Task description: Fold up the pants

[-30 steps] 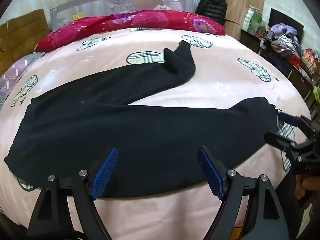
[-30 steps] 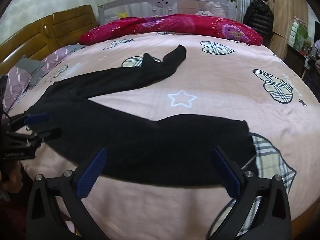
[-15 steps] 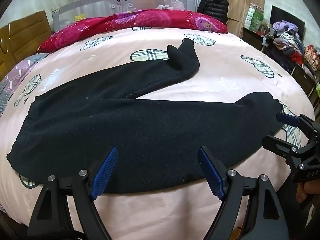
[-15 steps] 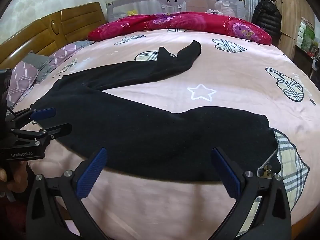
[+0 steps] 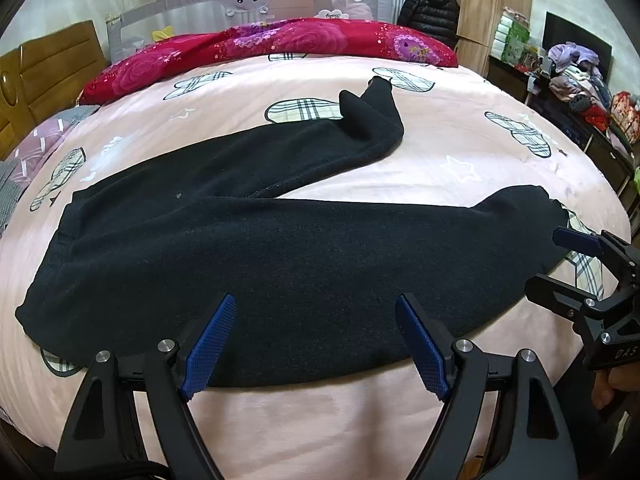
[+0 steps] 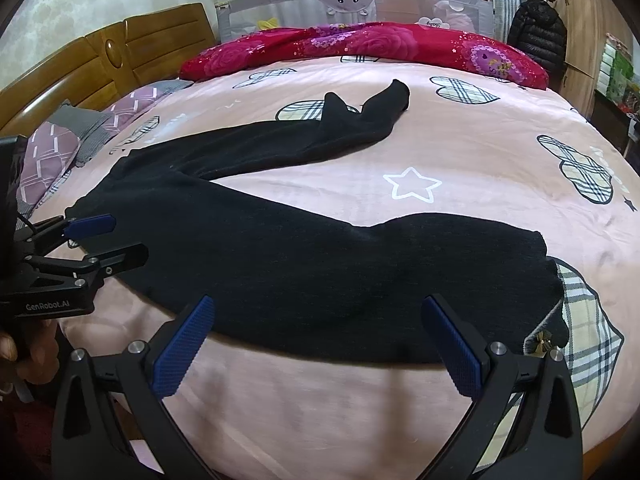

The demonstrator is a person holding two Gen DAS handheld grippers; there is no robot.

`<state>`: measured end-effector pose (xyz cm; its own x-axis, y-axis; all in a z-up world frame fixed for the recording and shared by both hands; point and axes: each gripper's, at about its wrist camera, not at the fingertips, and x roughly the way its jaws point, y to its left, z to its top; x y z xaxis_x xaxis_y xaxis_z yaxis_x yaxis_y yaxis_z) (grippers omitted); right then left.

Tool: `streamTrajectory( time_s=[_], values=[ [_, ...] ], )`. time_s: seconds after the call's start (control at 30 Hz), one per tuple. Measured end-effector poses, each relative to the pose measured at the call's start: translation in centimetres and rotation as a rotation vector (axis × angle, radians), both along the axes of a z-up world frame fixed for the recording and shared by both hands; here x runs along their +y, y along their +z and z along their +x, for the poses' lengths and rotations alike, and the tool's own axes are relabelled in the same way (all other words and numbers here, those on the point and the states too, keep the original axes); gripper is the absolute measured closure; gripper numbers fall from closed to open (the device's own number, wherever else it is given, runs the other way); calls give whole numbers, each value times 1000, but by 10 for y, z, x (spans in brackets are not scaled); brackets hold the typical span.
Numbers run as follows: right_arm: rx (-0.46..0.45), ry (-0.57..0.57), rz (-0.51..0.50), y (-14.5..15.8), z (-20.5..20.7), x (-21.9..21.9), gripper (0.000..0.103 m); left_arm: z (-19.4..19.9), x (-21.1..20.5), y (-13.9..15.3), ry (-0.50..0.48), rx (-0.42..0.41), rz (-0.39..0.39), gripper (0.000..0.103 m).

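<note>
Black pants (image 5: 280, 248) lie spread on the pink bed sheet (image 5: 460, 148), waistband at the left, two legs splayed to the right; the far leg's end is bent back. They also show in the right wrist view (image 6: 300, 256). My left gripper (image 5: 316, 344) is open and empty, just short of the near leg's front edge. My right gripper (image 6: 320, 344) is open and empty near the near leg's cuff end. Each gripper shows in the other's view, the right (image 5: 560, 264) by the cuff, the left (image 6: 108, 240) by the waistband.
A red floral quilt (image 5: 280, 48) lies along the bed's far side under a grey bed rail (image 5: 256, 4). A wooden headboard (image 6: 108, 60) and pillows (image 6: 60, 148) are at the left. A cluttered shelf (image 5: 580, 80) stands at the right.
Both grippers have risen and drawn back a little, so the pants sit slightly farther in view. The pants have not moved. Both grippers stay open.
</note>
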<state>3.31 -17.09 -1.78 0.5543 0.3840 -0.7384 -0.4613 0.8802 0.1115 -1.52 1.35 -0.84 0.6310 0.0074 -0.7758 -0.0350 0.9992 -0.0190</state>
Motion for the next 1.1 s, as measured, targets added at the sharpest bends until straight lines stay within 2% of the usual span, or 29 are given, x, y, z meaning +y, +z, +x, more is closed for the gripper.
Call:
streamTrajectory(
  time_s=[1.1],
  values=[
    [-5,9,2,3,1,5,0,0,3,0,7,6,-3,20]
  ],
)
